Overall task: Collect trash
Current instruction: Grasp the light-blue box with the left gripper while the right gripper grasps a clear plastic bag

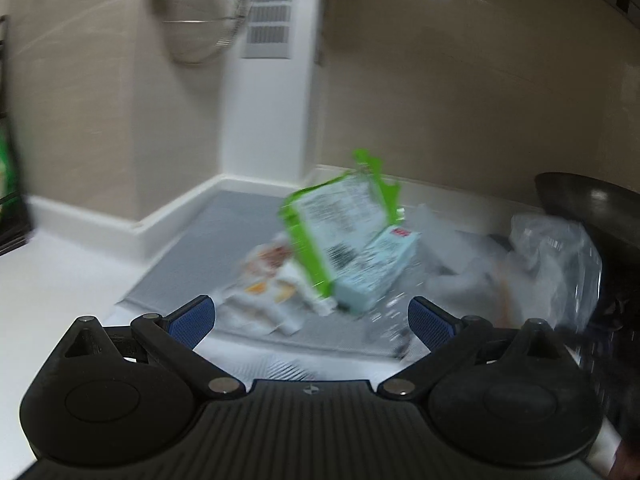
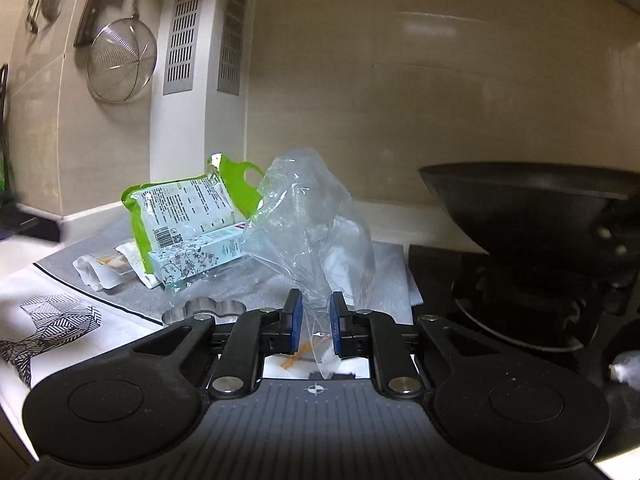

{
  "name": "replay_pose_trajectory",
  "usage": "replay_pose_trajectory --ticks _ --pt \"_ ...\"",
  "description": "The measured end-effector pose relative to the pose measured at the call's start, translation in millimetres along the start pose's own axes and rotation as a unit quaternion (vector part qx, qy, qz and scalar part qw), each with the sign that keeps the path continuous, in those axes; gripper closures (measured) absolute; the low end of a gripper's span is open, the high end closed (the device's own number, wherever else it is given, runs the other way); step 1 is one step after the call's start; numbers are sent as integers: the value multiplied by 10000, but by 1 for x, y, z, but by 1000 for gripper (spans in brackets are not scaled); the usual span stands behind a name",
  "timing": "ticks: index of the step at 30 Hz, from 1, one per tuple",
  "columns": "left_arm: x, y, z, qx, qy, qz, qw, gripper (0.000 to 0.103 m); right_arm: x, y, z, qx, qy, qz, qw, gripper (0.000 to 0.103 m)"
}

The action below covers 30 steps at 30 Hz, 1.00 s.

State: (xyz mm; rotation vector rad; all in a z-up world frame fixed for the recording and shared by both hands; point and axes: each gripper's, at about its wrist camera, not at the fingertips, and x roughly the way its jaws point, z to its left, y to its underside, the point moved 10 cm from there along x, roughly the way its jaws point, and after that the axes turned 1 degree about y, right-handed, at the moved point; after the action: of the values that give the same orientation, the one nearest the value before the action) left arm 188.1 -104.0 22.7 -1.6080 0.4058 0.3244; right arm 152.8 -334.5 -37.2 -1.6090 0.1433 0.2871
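A heap of trash lies on a grey mat (image 1: 192,240) in the counter's corner: a green packet (image 1: 336,220), a pale blue box (image 1: 372,268) leaning on it, and a white wrapper (image 1: 268,280). My left gripper (image 1: 312,320) stands open just short of the heap, nothing between its blue pads. In the right wrist view my right gripper (image 2: 316,304) is shut on a clear plastic bag (image 2: 308,220), which rises crumpled above the pads. The green packet (image 2: 180,204) and the box (image 2: 200,258) lie to its left. The same bag (image 1: 560,256) shows blurred at the right of the left wrist view.
A black wok (image 2: 532,200) sits on the stove at the right. A metal strainer (image 2: 120,60) hangs on the tiled wall. A small metal cutter (image 2: 204,308) lies by my right fingers, and a white sheet with a striped drawing (image 2: 52,316) covers the near counter.
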Motion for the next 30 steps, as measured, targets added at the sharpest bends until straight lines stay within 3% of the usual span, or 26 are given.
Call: replay_pose_trajectory --ticks 6,10,15,17,18,21,24,30 --pt "69 -27 -42 -124 542 532 9970 0 4 6 -3 132 -233 63 9996 87" --pt "111 -25 -53 -35 452 930 9946 0 8 6 -6 215 -351 87 9991 87" --pt "154 -4 -54 273 17 1313 9910 0 13 8 -12 307 -441 180 9984 87" --pt "164 4 -51 293 -140 1472 9886 12 13 8 -13 326 -467 180 9982 87" --pt "168 8 -48 289 -254 1629 9859 35 14 8 -14 306 -468 180 9983 87" --pt "161 8 -41 -95 -266 1730 9845 54 14 7 -14 333 -542 164 9978 87" --pt "143 -1 -34 -581 -112 1633 9848 59 12 4 -14 313 -526 45 9981 87" --pt "94 -10 -31 -672 131 1366 9883 60 1 -10 -14 337 -601 -265 9973 89"
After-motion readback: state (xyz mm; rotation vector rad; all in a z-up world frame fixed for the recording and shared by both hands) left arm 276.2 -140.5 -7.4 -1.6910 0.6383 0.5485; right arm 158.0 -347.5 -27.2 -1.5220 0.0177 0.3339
